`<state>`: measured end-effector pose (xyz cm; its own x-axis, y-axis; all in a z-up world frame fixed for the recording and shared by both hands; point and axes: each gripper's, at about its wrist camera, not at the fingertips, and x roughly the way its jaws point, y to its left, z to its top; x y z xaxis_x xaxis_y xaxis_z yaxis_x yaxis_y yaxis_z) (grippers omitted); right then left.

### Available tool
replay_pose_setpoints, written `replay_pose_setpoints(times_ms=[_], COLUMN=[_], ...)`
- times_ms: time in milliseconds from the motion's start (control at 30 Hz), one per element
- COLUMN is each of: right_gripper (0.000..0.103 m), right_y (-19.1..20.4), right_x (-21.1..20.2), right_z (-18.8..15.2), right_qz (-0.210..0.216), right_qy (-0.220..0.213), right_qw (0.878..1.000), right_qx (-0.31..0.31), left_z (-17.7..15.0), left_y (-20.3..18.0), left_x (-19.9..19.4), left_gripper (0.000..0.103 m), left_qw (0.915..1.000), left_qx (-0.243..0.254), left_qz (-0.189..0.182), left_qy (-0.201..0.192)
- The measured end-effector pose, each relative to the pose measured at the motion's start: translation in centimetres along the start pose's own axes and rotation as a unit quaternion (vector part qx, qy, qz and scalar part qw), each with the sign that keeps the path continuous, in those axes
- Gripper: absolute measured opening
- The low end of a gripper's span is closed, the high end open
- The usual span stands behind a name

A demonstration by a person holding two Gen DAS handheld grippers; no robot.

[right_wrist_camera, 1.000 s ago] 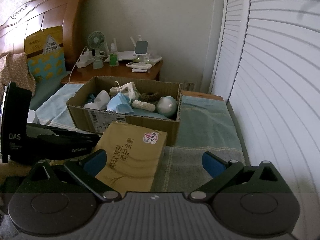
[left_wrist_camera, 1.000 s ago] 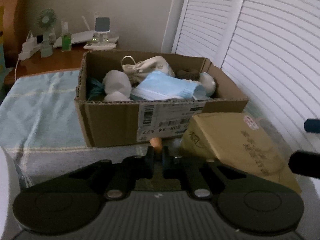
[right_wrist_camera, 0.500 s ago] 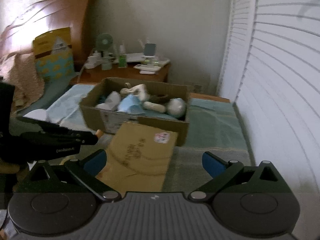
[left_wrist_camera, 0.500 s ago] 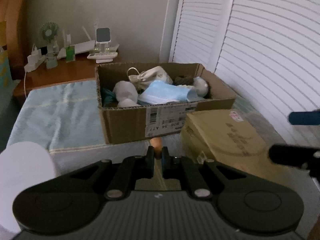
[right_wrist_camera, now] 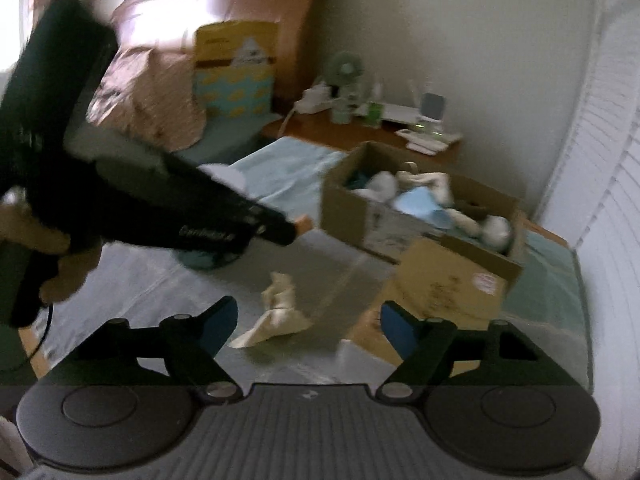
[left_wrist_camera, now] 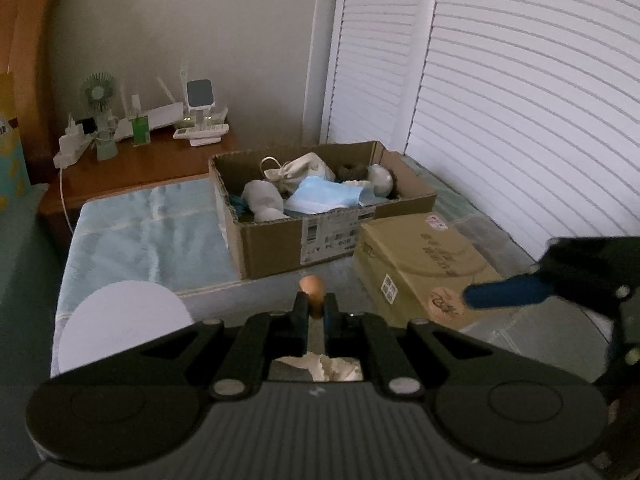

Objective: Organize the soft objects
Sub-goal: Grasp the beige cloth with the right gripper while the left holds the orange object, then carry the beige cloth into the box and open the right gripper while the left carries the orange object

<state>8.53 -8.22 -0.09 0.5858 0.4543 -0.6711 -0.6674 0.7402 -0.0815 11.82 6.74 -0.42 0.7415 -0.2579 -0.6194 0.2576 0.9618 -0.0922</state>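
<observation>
Cloth, a crumpled cream piece, lies on the bed cover just ahead of the right gripper, between the lines of its two blue-padded fingers but beyond their tips; the jaws are closing and the pads are not on it. The left gripper is clamped shut on a small orange-brown thing that pokes up past its tips; what that thing is cannot be made out. Below those fingers a scrap of cream fabric shows through the gap in the gripper body, mostly hidden.

Open bed surface surrounds the cream piece on the near and left sides. To its right a closed brown carton sits close, and behind that stands an open cardboard box holding soft items: a blue face mask, a white drawstring pouch, pale rolled socks and a dark bundle at the far end that is hard to identify. A white round object sits at the bed's left, partly cut off by the gripper body.

The right wrist view is blurred, so carton print and box contents smear. A light blue towel covers the bed beside the box. Beyond it is a wooden nightstand with a small fan and chargers, a wooden headboard, and white louvred doors along the right.
</observation>
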Motion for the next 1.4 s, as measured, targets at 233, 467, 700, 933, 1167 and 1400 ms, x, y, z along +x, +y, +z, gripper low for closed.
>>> replay_pose_setpoints(times_ms=[233,467,700,933,1167,1400], right_gripper=[0.068,0.061,0.049,0.030,0.027,0.026], right_y=[2.7,3.2,2.9,3.1,3.1,2.3], right_x=[2.8,6.7,8.5,9.0,7.9,3.9], right_z=[0.7,0.7,0.7,0.5,0.7,1.9], right_qz=[0.012,-0.002,-0.003,-0.016,-0.022,-0.030], right_qy=[0.021,0.056,0.075,0.084,0.076,0.044], right_qw=[0.999,0.996,0.995,0.994,0.995,0.997], right_qx=[-0.044,-0.066,-0.066,-0.075,-0.067,-0.057], left_z=[-0.2,-0.3,-0.3,-0.4,-0.3,0.5], left_y=[0.8,1.6,2.2,2.2,2.4,2.7], left_x=[-0.7,-0.5,-0.2,-0.2,-0.6,-1.4], left_gripper=[0.005,0.005,0.005,0.005,0.005,0.005], left_qw=[1.0000,1.0000,0.9999,0.9999,0.9999,0.9996], left_qx=[0.001,-0.008,-0.014,-0.013,-0.012,-0.011], left_qz=[-0.003,-0.002,0.001,0.003,0.005,0.009], left_qy=[-0.005,-0.005,-0.005,-0.005,-0.009,-0.023])
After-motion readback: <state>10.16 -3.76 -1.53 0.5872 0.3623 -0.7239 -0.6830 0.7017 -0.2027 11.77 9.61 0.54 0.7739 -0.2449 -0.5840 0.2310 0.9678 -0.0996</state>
